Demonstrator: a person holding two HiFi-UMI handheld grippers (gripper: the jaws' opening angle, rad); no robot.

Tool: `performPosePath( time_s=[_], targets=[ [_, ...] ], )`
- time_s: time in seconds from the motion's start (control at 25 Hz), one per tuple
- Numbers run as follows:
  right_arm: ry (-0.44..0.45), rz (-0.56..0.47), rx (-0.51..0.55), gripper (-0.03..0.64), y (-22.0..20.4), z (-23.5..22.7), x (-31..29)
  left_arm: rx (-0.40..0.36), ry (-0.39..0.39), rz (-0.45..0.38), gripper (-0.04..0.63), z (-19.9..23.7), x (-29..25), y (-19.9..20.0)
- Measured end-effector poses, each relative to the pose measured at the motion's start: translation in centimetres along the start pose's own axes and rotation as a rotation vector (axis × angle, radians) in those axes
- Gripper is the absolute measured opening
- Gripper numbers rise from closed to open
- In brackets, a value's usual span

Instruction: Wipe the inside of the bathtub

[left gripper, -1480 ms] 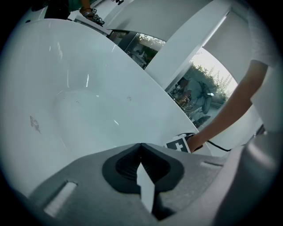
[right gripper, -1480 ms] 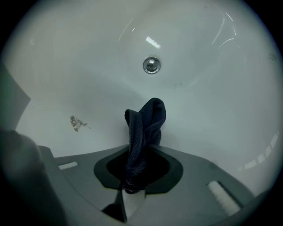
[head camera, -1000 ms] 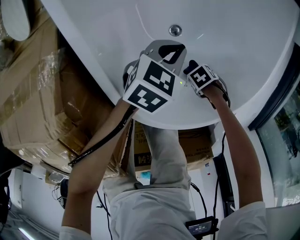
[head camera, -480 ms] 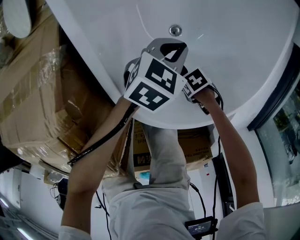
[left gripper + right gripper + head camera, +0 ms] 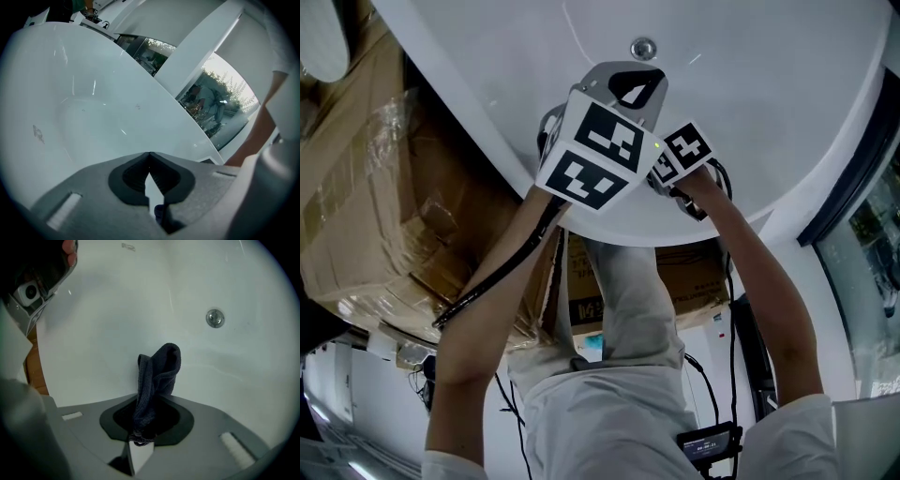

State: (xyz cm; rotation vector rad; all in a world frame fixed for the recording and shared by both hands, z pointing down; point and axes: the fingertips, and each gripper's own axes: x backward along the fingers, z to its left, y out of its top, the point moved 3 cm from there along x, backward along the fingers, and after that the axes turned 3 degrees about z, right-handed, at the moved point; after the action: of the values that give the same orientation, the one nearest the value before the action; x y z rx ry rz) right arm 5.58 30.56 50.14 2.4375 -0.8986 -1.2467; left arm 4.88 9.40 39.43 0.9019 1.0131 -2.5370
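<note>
Bathtub (image 5: 769,84) interior is seen across the upper frame, with a dark grey cloth (image 5: 157,376) pinched by the right gripper (image 5: 150,404) lower left of the drain (image 5: 215,318), while the left gripper (image 5: 149,158) is pressed together at its tips.

left gripper (image 5: 149,155) grey | right gripper (image 5: 149,408) grey | marker cubes (image 5: 595,155) black-white | cable (image 5: 502,272) black | shirt (image 5: 619,422) white

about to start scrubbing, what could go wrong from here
1. The cloth is pinched by one bunched end in the right gripper; dragging it along the bathtub wall might pull it free.
2. The shut, empty left gripper sits close beside the right one in the head view, so they could knock together while wiping.
</note>
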Motion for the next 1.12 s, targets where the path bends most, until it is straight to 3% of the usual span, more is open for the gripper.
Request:
performPosePath(
  time_s=[0.4, 0.72, 1.12],
  targets=[
    [0.107, -0.122, 0.031, 0.069, 2.3, 2.7, 0.0, -0.01, 0.003, -0.01, -0.002, 0.3, 0.1, 0.5],
    [0.385, -0.276, 0.014, 0.069, 3.8, 5.5, 2.1, -0.005, 0.01, -0.006, -0.002, 0.4, 0.3, 0.2],
    [0.159, -0.372, 0.008, 0.069, 4.8, -2.4, 8.8, -0.012, 0.001, 0.007, -0.002, 0.2, 0.0, 0.0]
  ],
)
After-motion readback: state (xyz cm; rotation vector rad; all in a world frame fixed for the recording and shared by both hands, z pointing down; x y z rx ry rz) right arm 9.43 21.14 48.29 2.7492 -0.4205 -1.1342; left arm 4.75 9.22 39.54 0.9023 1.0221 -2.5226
